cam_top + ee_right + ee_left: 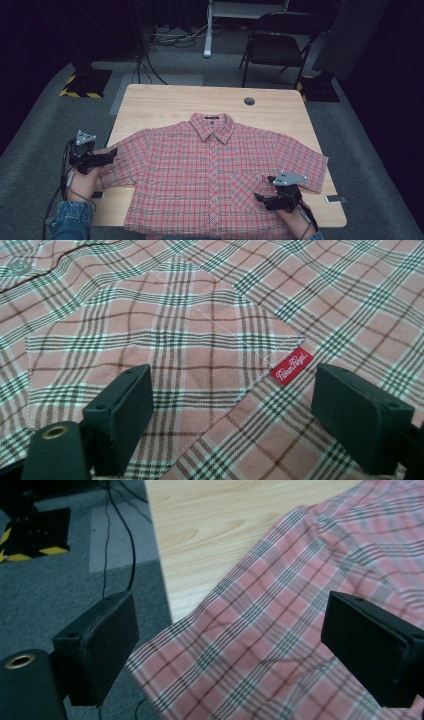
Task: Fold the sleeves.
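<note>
Pale wooden rectangular table [165,100] on grey carpeted floor [40,130]. Small dark round hole [249,101] set into the tabletop near the far edge, right of centre. Tiny black-and-white tag [334,199] lying by the near right corner. Beyond the far right corner, black metal folding chair [275,47]. Off the far left corner, black base with yellow-and-black striped edging [85,84], with thin black cables [145,65] trailing across the floor just beside it.

Table [165,102] evenly lit from above, surroundings fall to black. Shadows soft, no glare. Gripper views slightly soft near bottom edges.
</note>
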The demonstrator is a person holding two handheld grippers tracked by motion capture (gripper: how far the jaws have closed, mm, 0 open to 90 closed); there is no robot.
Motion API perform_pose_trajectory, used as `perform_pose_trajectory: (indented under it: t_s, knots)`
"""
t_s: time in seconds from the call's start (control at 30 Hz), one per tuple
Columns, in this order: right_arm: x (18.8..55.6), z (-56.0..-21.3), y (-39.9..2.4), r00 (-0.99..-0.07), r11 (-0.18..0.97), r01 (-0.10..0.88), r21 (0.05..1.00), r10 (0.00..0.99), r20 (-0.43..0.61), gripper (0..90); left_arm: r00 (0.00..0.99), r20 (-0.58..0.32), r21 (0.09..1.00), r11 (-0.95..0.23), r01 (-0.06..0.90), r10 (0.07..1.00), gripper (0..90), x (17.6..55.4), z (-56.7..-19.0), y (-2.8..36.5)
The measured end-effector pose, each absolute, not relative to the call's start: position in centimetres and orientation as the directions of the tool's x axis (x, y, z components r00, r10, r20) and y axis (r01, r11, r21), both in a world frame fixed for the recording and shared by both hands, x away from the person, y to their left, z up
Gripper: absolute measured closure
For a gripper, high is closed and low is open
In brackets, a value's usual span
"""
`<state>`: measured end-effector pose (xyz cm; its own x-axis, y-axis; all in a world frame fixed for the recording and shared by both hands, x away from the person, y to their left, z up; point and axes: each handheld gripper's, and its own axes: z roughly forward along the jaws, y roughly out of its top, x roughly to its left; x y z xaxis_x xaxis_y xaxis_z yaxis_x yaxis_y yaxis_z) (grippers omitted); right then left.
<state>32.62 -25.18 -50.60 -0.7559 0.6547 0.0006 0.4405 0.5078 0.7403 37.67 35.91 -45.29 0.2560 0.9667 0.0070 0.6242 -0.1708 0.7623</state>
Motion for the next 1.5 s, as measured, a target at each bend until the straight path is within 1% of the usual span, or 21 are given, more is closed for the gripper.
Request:
perform_pose_trajectory:
  t_s: [0.03,0.07,0.23,0.37,0.7,0.77,0.83,0.87,0.93,1.0,1.07,1.13,1.23,1.37,1.43,1.5]
  knots:
    - [32.6,-50.6,-25.2,-0.756,0.508,0.441,0.74,0.655,0.001,17.2,0.256,0.007,0.762,-0.171,0.624,0.967,8.6,37.7,-45.3,35.9]
    - [32.6,-50.6,-25.2,-0.756,0.508,0.441,0.74,0.655,0.001,17.2,0.223,0.008,0.744,-0.155,0.65,0.975,8.6,37.8,-46.3,36.9]
    - [32.6,-50.6,-25.2,-0.756,0.508,0.441,0.74,0.655,0.001,17.2,0.203,0.003,0.724,-0.142,0.675,0.979,9.4,37.8,-47.1,37.6]
    - [32.6,-50.6,-25.2,-0.756,0.508,0.441,0.74,0.655,0.001,17.2,0.184,-0.076,0.709,-0.077,0.701,0.98,10.6,37.6,-47.9,38.5]
    - [32.6,-50.6,-25.2,-0.756,0.508,0.441,0.74,0.655,0.001,17.2,0.139,-0.101,0.658,-0.039,0.752,0.985,13.5,37.8,-49.6,39.0]
    - [32.6,-50.6,-25.2,-0.756,0.508,0.441,0.74,0.655,0.001,17.2,0.153,-0.142,0.648,-0.025,0.762,0.978,19.1,37.7,-50.2,39.2]
    - [32.6,-50.6,-25.2,-0.756,0.508,0.441,0.74,0.655,0.001,17.2,0.157,-0.153,0.643,-0.023,0.766,0.976,21.7,37.7,-50.3,39.3]
    - [32.6,-50.6,-25.2,-0.756,0.508,0.441,0.74,0.655,0.001,17.2,0.162,-0.182,0.644,-0.007,0.765,0.97,21.7,37.7,-50.4,39.5]
    - [32.6,-50.6,-25.2,-0.756,0.508,0.441,0.74,0.655,0.001,17.2,0.161,-0.223,0.638,0.019,0.77,0.961,27.6,37.6,-50.4,39.7]
    - [32.6,-50.6,-25.2,-0.756,0.508,0.441,0.74,0.655,0.001,17.2,0.176,-0.257,0.637,0.03,0.77,0.95,38.3,37.5,-50.4,39.8]
    - [32.6,-50.6,-25.2,-0.756,0.508,0.441,0.74,0.655,0.001,17.2,0.186,-0.259,0.635,0.023,0.772,0.948,47.1,37.5,-50.2,39.6]
    - [32.6,-50.6,-25.2,-0.756,0.508,0.441,0.74,0.655,0.001,17.2,0.181,-0.237,0.637,0.012,0.771,0.954,56.1,37.4,-49.9,39.4]
    - [32.6,-50.6,-25.2,-0.756,0.508,0.441,0.74,0.655,0.001,17.2,0.153,-0.232,0.636,0.031,0.771,0.961,63.7,37.1,-49.6,39.5]
    - [32.6,-50.6,-25.2,-0.756,0.508,0.441,0.74,0.655,0.001,17.2,0.14,-0.224,0.655,0.042,0.755,0.965,75.6,36.6,-49.3,39.7]
    - [32.6,-50.6,-25.2,-0.756,0.508,0.441,0.74,0.655,0.001,17.2,0.139,-0.206,0.669,0.036,0.742,0.969,79.9,36.3,-49.0,39.8]
    - [32.6,-50.6,-25.2,-0.756,0.508,0.441,0.74,0.655,0.001,17.2,0.142,-0.188,0.684,0.026,0.729,0.972,82.1,36.1,-48.6,39.8]
